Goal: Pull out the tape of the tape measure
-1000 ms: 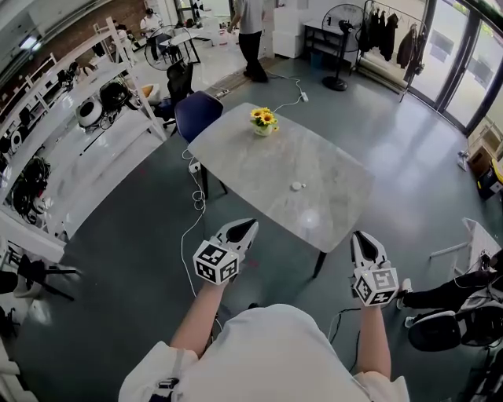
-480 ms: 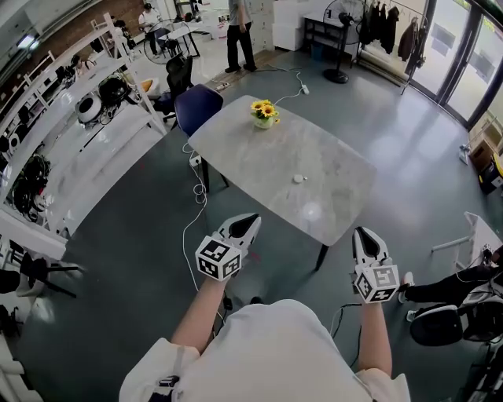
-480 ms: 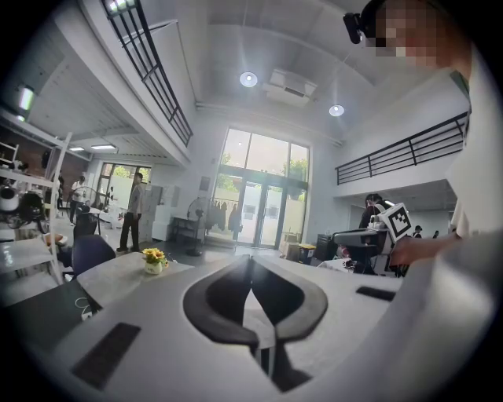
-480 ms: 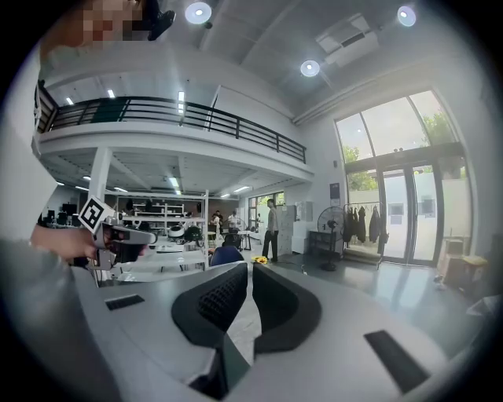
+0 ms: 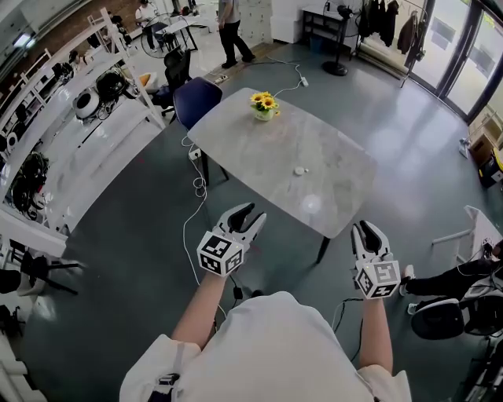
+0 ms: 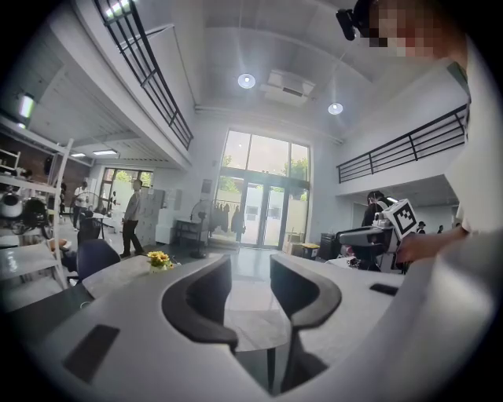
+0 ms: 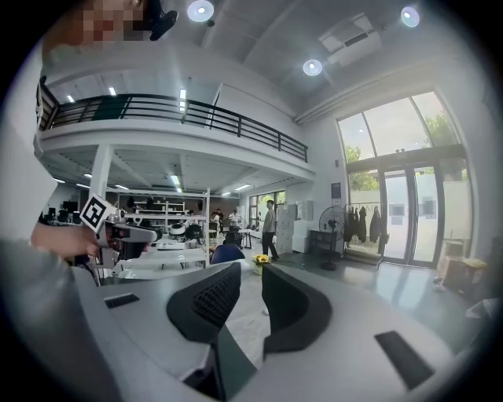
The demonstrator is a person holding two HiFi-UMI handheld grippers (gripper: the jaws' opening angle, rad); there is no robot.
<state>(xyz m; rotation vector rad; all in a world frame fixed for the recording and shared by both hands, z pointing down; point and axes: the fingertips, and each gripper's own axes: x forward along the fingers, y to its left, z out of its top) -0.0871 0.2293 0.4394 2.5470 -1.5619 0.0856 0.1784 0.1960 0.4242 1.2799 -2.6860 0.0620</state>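
The tape measure [image 5: 299, 170], a small white round thing, lies on the grey marble table [image 5: 259, 149], right of its middle. Both grippers hover over the floor short of the table's near edge, well apart from it. My left gripper [image 5: 249, 212] points at the near edge; its jaws are opening and nothing is between them [image 6: 247, 271]. Off the table's near right corner, my right gripper [image 5: 366, 228] is also opening, its gap bare [image 7: 251, 275].
A pot of yellow flowers [image 5: 264, 103] stands at the table's far end, with a blue chair [image 5: 196, 110] behind it. White shelving [image 5: 71, 118] runs along the left. A cable [image 5: 192, 212] trails over the floor. A person [image 5: 228, 23] walks at the back.
Both grippers' jaws have parted from shut to open. Both have edged a little nearer the table, and the person at the back has walked left.
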